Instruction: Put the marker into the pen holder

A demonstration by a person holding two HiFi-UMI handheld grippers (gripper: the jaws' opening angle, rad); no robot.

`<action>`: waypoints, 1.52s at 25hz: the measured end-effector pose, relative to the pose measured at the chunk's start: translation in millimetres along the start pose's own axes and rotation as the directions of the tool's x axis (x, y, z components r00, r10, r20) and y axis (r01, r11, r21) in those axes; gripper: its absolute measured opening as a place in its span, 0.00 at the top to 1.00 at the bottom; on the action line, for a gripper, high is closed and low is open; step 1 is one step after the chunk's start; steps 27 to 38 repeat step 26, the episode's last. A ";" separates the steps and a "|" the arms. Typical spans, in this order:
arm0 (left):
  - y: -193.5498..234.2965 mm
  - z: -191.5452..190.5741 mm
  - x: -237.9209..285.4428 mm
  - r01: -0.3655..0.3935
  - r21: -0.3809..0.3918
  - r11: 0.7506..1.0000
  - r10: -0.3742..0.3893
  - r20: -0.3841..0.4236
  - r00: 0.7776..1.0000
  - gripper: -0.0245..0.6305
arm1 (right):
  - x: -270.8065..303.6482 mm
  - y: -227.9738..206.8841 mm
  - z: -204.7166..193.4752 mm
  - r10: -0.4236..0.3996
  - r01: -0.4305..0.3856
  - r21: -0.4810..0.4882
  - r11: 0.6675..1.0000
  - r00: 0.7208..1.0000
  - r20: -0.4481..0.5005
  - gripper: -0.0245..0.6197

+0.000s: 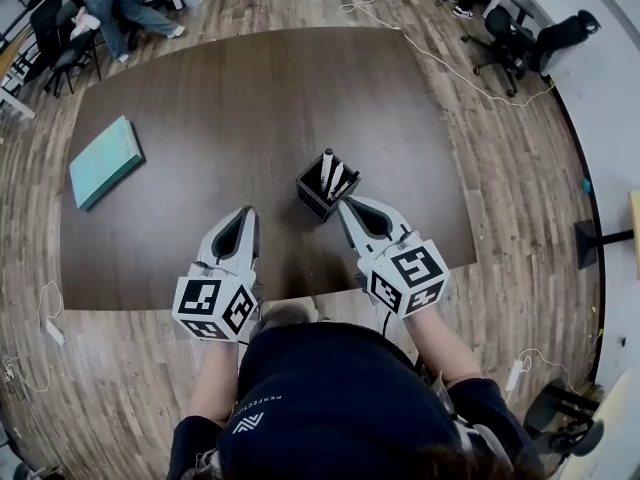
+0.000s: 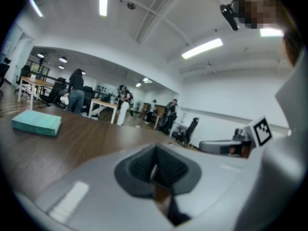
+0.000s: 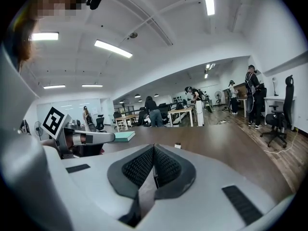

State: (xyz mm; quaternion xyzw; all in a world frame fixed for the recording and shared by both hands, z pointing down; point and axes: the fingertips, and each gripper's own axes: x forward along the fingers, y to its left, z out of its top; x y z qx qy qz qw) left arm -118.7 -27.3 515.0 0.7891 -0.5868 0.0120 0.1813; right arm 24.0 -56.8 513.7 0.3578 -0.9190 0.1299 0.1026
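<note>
Both tools are empty. The right gripper (image 1: 343,205) has its jaws pressed fully together with nothing between the pads, and its own view shows the ribbed pads meeting on a bare seam. The left gripper (image 1: 245,214) is the same: jaws together, nothing held.

The white marker (image 1: 327,168) is already in the black square pen holder (image 1: 313,196). It stands nearly upright in the far-left part, leaning slightly, with its top well above the rim. A shorter white pen (image 1: 338,180) and a dark one lean beside it. I can't tell whether the holder has inner compartments.

The right gripper's tip sits just beside the holder's near-right corner. I can't tell from the head view whether it touches. The left gripper is to the holder's left and nearer me, clearly apart from it, and points toward the far side.

The holder stands right of centre on the dark brown wooden table (image 1: 250,88), near the table's near edge, which runs under both gripper bodies. Far of the holder the table is open. A flat teal rectangular block (image 1: 105,160) lies well apart, near the left edge. Beyond the table's far-right corner there are black office chairs (image 1: 530,38) and a pale cable (image 1: 440,63) on the plank floor.
</note>
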 end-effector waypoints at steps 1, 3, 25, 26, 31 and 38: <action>0.6 0.5 -0.6 0.000 0.000 1.000 0.000 0.000 1.000 0.95 | 0.9 0.4 0.0 -0.001 0.001 -0.003 1.000 1.000 -0.003 0.96; 1.6 1.6 -2.8 0.000 0.002 1.000 0.000 0.001 1.000 0.95 | 1.8 2.1 0.1 -0.001 0.001 -0.004 1.000 1.000 -0.005 0.96; -7.2 -1.5 -2.8 0.028 0.015 0.999 -0.028 -0.017 0.999 0.95 | -3.9 -1.4 -3.5 -0.024 0.024 0.003 1.000 1.000 -0.012 0.96; -8.1 -2.5 -3.1 0.031 0.017 0.999 -0.031 -0.021 0.999 0.95 | -4.3 -1.2 -4.2 -0.024 0.024 0.004 1.000 1.000 -0.014 0.96; -8.1 -2.5 -3.1 0.031 0.017 0.999 -0.031 -0.021 0.999 0.95 | -4.3 -1.2 -4.2 -0.024 0.024 0.004 1.000 1.000 -0.014 0.96; -8.1 -2.5 -3.1 0.031 0.017 0.999 -0.031 -0.021 0.999 0.95 | -4.3 -1.2 -4.2 -0.024 0.024 0.004 1.000 1.000 -0.014 0.96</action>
